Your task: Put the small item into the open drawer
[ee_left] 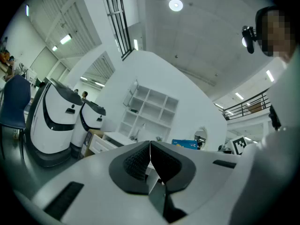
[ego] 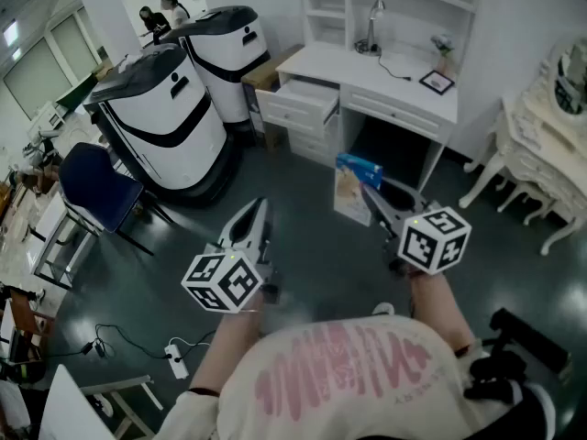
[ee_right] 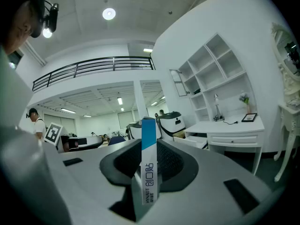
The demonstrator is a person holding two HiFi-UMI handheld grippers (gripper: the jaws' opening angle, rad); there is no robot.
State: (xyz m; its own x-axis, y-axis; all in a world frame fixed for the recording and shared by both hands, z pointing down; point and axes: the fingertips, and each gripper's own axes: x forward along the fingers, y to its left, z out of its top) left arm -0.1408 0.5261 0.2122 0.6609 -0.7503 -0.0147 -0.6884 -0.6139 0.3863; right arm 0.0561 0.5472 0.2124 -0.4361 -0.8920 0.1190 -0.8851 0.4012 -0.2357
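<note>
A thin blue-and-white box (ego: 354,187) stands upright between the jaws of my right gripper (ego: 371,200), which is shut on it. The right gripper view shows the box (ee_right: 148,165) edge-on, clamped between the dark pads of the right gripper (ee_right: 148,150). My left gripper (ego: 260,207) hangs to the left at about the same height. In its own view the left gripper (ee_left: 150,145) is shut with nothing between the pads. The white desk (ego: 390,73) stands ahead across the dark floor, with its left drawer (ego: 299,100) pulled open. This drawer (ee_right: 195,142) also shows in the right gripper view.
Two large white-and-black machines (ego: 167,117) (ego: 229,51) stand left of the desk. A blue chair (ego: 97,187) is at the left and an ornate white table (ego: 539,159) at the right. A lamp (ego: 371,27) and a picture frame (ego: 437,82) sit on the desk. A power strip (ego: 176,359) lies on the floor.
</note>
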